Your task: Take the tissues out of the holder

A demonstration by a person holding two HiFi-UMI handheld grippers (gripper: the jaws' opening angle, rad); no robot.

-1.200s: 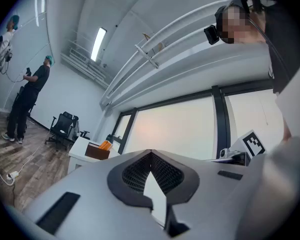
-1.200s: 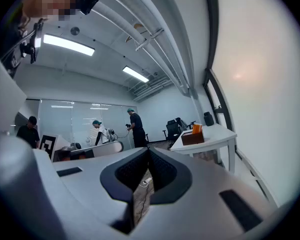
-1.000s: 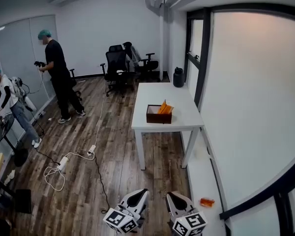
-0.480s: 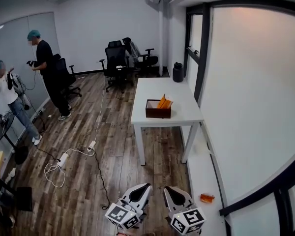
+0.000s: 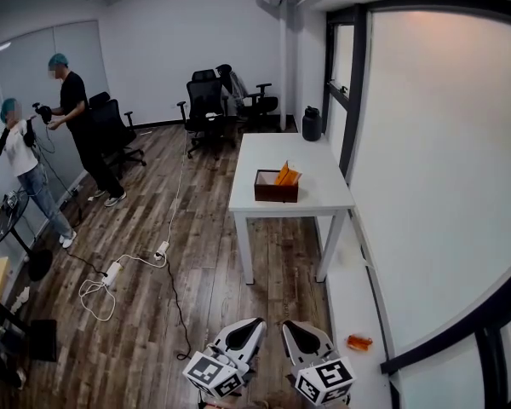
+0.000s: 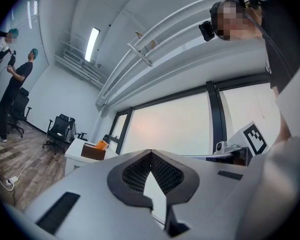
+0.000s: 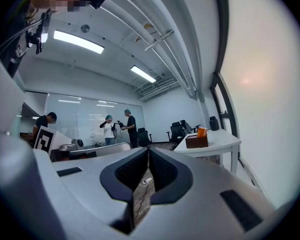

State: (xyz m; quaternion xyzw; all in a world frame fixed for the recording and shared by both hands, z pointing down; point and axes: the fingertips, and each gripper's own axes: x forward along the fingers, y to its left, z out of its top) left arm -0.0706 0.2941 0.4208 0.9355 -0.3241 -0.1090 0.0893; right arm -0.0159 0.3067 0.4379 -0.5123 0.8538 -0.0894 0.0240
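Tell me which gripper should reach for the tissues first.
Right, but only slightly: the holder on the table lies far ahead, a bit nearer the right gripper than the left gripper. Both are shut and empty.

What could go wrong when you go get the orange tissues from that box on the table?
You might trip: a power strip and its cables lie on the floor beside the way to the table. The holder sits near the table's near end, so tugging the tissues could drag it off. The left tongs and right tongs are shut; unopened, they'd only poke.
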